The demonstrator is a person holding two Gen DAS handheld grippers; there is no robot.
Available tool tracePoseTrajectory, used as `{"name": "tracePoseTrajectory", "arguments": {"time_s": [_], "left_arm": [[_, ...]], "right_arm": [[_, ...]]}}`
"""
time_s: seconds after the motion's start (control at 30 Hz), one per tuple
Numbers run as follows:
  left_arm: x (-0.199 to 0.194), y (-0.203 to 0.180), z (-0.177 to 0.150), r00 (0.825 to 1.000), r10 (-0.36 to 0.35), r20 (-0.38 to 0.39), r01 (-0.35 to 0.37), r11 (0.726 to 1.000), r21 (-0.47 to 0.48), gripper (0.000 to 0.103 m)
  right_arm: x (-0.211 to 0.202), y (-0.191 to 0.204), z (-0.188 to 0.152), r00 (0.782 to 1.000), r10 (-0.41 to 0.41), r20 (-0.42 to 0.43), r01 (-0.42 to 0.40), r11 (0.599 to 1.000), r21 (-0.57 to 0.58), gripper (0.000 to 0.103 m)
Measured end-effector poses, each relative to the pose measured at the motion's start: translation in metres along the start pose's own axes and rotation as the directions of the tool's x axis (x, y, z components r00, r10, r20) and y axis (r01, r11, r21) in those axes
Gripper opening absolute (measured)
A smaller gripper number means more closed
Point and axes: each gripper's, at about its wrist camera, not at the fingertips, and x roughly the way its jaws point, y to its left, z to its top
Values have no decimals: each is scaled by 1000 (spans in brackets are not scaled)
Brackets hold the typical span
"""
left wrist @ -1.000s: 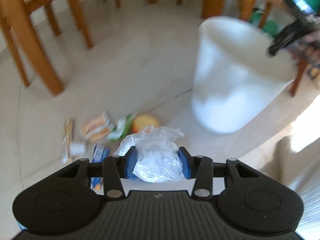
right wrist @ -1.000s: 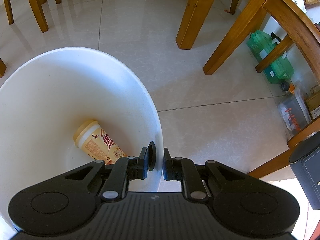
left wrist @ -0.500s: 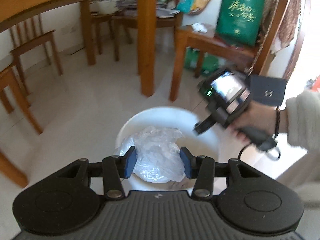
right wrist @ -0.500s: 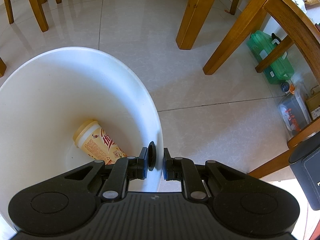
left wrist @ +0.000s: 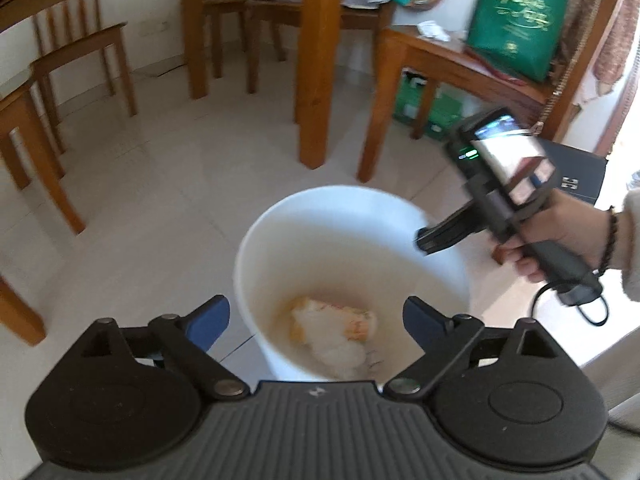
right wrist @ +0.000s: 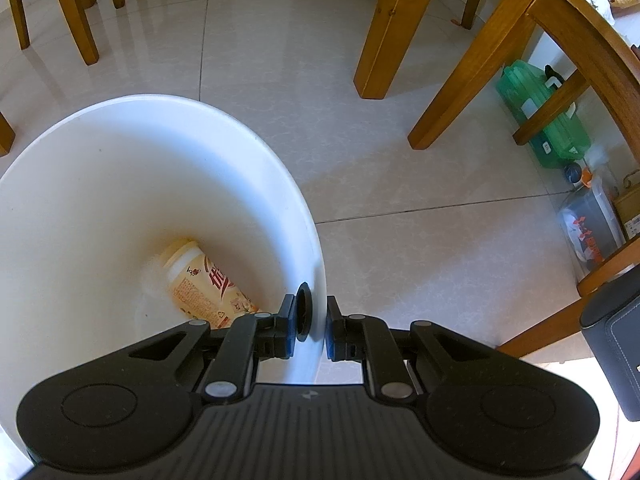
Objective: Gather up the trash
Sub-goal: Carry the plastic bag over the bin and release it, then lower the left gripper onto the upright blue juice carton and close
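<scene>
Left gripper (left wrist: 316,320) opening over the bin (left wrist: 280,216), right gripper (right wrist: 311,322) pinching the bin's rim.

The left gripper's blue pads (left wrist: 208,320) stand wide apart and are spreading, with nothing pressed between them; the white bin's mouth lies straight below. A crumpled clear bag (left wrist: 340,344) lies loose on the bin's bottom, on top of a cup (left wrist: 362,322) with an orange print. In the right wrist view the cup (right wrist: 204,284) lies on its side on the bottom, near the wall under the gripper, and the bag shows only as a faint blur beside it. The right gripper's fingers are narrow, one inside and one outside the rim at the bin's right edge, clamped on the wall. The bin stands on the tiled floor (right wrist: 400,200) near a table leg (right wrist: 384,28). A hand (left wrist: 560,236) holds the right gripper's handle.
</scene>
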Motion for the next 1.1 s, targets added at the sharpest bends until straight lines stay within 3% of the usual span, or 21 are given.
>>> {"name": "tracePoseTrajectory", "arguments": {"time_s": [0.23, 0.43, 0.5, 0.6, 0.73, 1.03, 1.1], "left_arm": [[12, 37, -50, 987, 148, -67, -155, 981, -120, 99], [39, 64, -106, 967, 199, -159, -234, 941, -246, 100], [53, 71, -124, 948, 243, -205, -293, 919, -266, 100], [78, 81, -154, 900, 323, -293, -404, 870, -283, 100], [105, 96, -190, 849, 367, -381, -497, 799, -339, 100], [137, 118, -225, 817, 353, -456, -555, 698, -453, 100], [144, 121, -234, 803, 342, -488, -573, 667, -476, 100]], "right_arm": [[-1, 2, -1, 1000, -4, 2, 4, 1000, -2, 17], [0, 0, -2, 1000, -4, 3, 4, 1000, -6, 17], [0, 0, -2, 1000, -4, 3, 4, 1000, -6, 17], [0, 1, -2, 1000, -5, 3, 5, 1000, -9, 17], [0, 0, -2, 1000, -6, 4, 6, 1000, -9, 17], [-1, 0, -1, 1000, -9, 5, 9, 1000, -15, 18], [-1, 0, -1, 1000, -10, 6, 10, 1000, -18, 18]]}}
